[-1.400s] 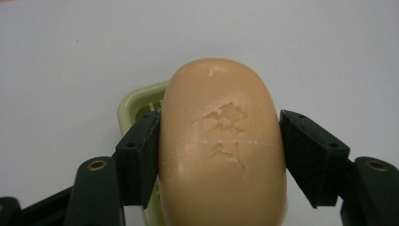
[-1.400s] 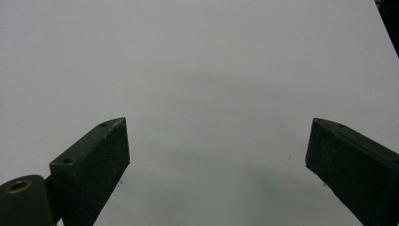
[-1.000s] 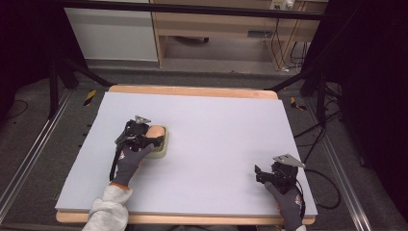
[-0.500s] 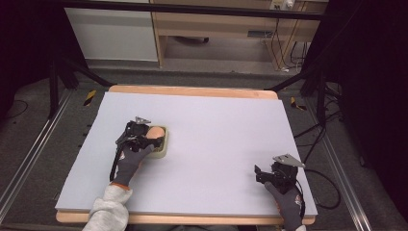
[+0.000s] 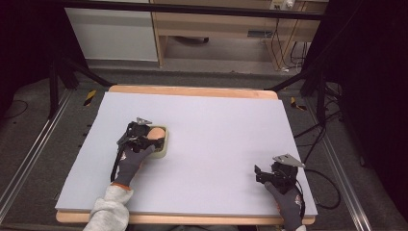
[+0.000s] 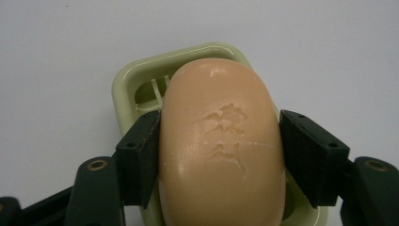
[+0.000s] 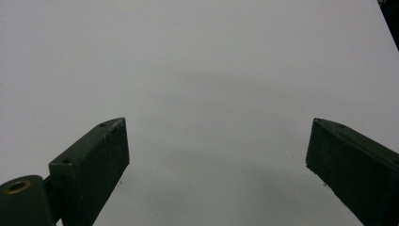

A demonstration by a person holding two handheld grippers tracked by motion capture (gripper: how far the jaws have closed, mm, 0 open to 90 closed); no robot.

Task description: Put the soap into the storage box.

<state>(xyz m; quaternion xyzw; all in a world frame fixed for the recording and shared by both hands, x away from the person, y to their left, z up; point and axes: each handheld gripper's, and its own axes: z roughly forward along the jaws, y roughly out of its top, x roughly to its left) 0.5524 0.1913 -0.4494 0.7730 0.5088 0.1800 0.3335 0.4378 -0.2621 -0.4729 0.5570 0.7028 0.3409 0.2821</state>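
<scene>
A peach-coloured soap bar [image 6: 221,155] with a stamped mark lies over a pale green soap dish [image 6: 136,80], on the left half of the grey table mat [image 5: 221,125]. My left gripper [image 6: 221,141] is shut on the soap bar, one black jaw pressed against each long side. From the high view, the soap bar [image 5: 155,132] and dish [image 5: 164,147] sit just ahead of the left gripper [image 5: 150,136]. My right gripper [image 5: 262,174] rests near the mat's front right corner. In its own view the right gripper [image 7: 216,146] is open wide over bare mat.
The mat lies on a wooden board [image 5: 192,91] whose edge shows at the back and front. Metal rails [image 5: 29,159] run along both sides. Cables [image 5: 317,168] trail off the right edge. Cabinets [image 5: 115,33] stand beyond the table.
</scene>
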